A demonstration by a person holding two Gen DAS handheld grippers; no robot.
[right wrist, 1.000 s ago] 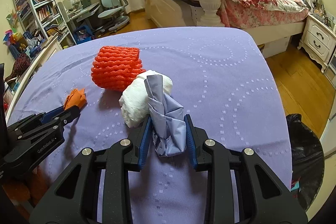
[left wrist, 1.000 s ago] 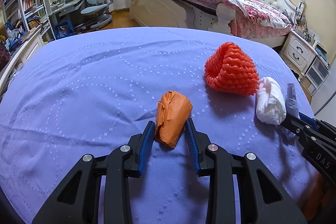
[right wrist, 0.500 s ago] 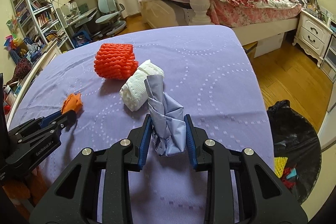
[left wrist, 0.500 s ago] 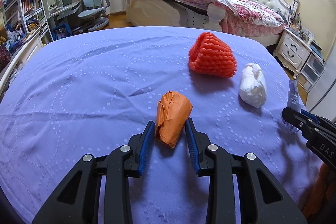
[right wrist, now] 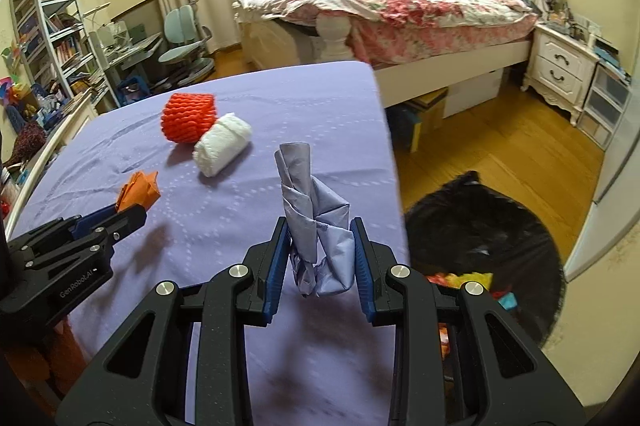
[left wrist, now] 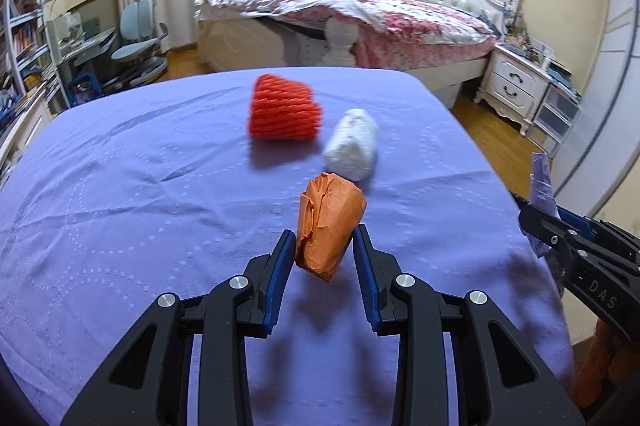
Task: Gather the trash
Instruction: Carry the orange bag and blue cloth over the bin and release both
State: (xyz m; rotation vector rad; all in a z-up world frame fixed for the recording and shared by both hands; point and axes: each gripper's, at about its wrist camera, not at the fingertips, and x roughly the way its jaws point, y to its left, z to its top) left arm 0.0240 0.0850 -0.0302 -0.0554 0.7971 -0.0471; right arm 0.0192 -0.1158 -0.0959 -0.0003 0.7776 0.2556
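My left gripper (left wrist: pixel 324 242) is shut on a crumpled orange paper wad (left wrist: pixel 329 226) and holds it above the purple tablecloth (left wrist: pixel 120 206). My right gripper (right wrist: pixel 320 234) is shut on a crumpled grey-blue paper wad (right wrist: pixel 316 222), held near the table's right edge. A red foam net (left wrist: pixel 284 112) and a white tissue roll (left wrist: pixel 354 144) lie side by side on the cloth; both also show in the right wrist view, the net (right wrist: pixel 188 117) and the roll (right wrist: pixel 222 143). A black trash bag (right wrist: pixel 484 250) stands open on the floor right of the table, with colourful scraps inside.
The right gripper shows at the right edge of the left wrist view (left wrist: pixel 576 250); the left gripper shows at the left in the right wrist view (right wrist: pixel 80 238). A bed (right wrist: pixel 400 10), a nightstand (right wrist: pixel 564 66), desk chair (right wrist: pixel 184 38) and bookshelves (right wrist: pixel 44 38) stand beyond.
Both grippers have lifted their wads off the cloth and pulled back and rightward. The trash bag has come further into the right wrist view.
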